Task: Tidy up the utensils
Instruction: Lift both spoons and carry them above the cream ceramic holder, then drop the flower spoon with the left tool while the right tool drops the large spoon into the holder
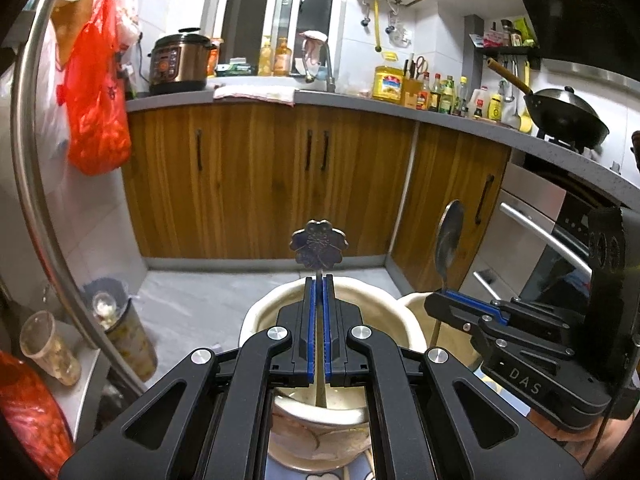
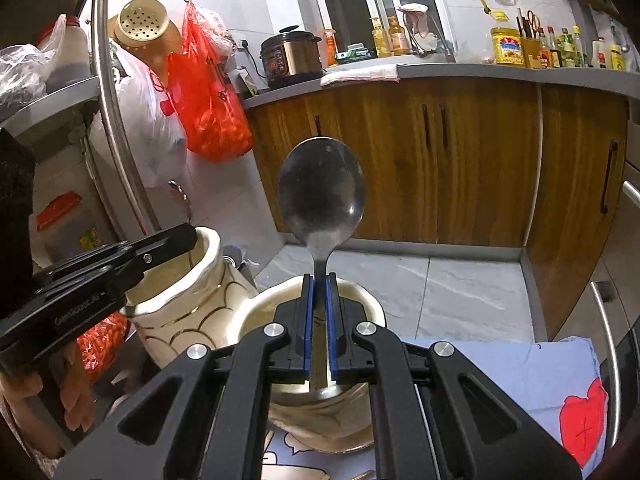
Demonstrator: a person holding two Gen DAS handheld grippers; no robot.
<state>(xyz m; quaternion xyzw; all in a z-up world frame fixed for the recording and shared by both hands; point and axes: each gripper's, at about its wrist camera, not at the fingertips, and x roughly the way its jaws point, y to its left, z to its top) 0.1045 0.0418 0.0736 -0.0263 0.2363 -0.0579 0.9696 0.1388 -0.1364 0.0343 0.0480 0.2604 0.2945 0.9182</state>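
My left gripper (image 1: pixel 319 278) is shut on a thin metal utensil with a flower-shaped end (image 1: pixel 319 245), held upright over a cream ceramic holder (image 1: pixel 256 312). My right gripper (image 2: pixel 320 278) is shut on the handle of a steel spoon (image 2: pixel 322 192), bowl upward, over a second cream holder (image 2: pixel 368 300). The right gripper and spoon (image 1: pixel 448 240) also show at the right of the left wrist view, above the second holder (image 1: pixel 412 306). In the right wrist view the left gripper (image 2: pixel 176 236) reaches over the first holder (image 2: pixel 200 284), which has gold lines.
The holders stand on a blue cloth (image 2: pixel 500 368) with a red heart. Behind are wooden cabinets (image 1: pixel 260 176), a grey counter with a rice cooker (image 1: pixel 180 60), bottles and a wok (image 1: pixel 564 114). A red bag (image 1: pixel 96 112) hangs left by a curved steel rail (image 1: pixel 40 184).
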